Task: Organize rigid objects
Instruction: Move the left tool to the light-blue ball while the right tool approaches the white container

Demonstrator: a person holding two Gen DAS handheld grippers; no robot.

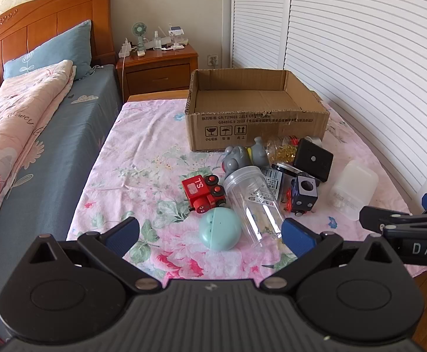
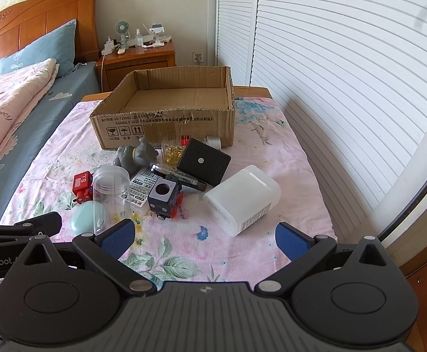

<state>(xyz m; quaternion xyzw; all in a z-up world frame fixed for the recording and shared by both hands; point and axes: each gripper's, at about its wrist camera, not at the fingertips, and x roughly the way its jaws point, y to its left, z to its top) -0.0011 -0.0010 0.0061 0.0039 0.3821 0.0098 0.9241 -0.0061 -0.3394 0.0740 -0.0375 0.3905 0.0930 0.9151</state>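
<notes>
Left wrist view: your left tool (image 1: 210,236) hangs over the near edge of the desk (image 1: 143,152) with its blue pads spread wide and nothing between them. You have a loose pile ahead on the flowered cloth, just in front of the cardboard box (image 1: 255,123), which stands open-topped and empty, likely the place to sort into. Nearest you lies a smooth mint-green ball (image 1: 219,228), touching a clear plastic jar (image 1: 253,205) tipped on its side. Beside them sits a red toy truck (image 1: 205,193) of glossy hard plastic, and behind it a grey rubbery-looking figure (image 1: 239,158). The round ball may roll, so judge your pinch across its middle.

Right wrist view: your right tool (image 2: 204,239) is likewise spread and empty, aimed down at a frosted white container (image 2: 242,199), boxy with rounded corners, lying flat and apart from the heap. To its left you see a dark cube toy on wheels (image 2: 164,196), and farther back a matte black flat box (image 2: 204,165) leaning on a jar of amber capsules (image 2: 172,151). The white container looks the easiest first pick for this tool.
</notes>
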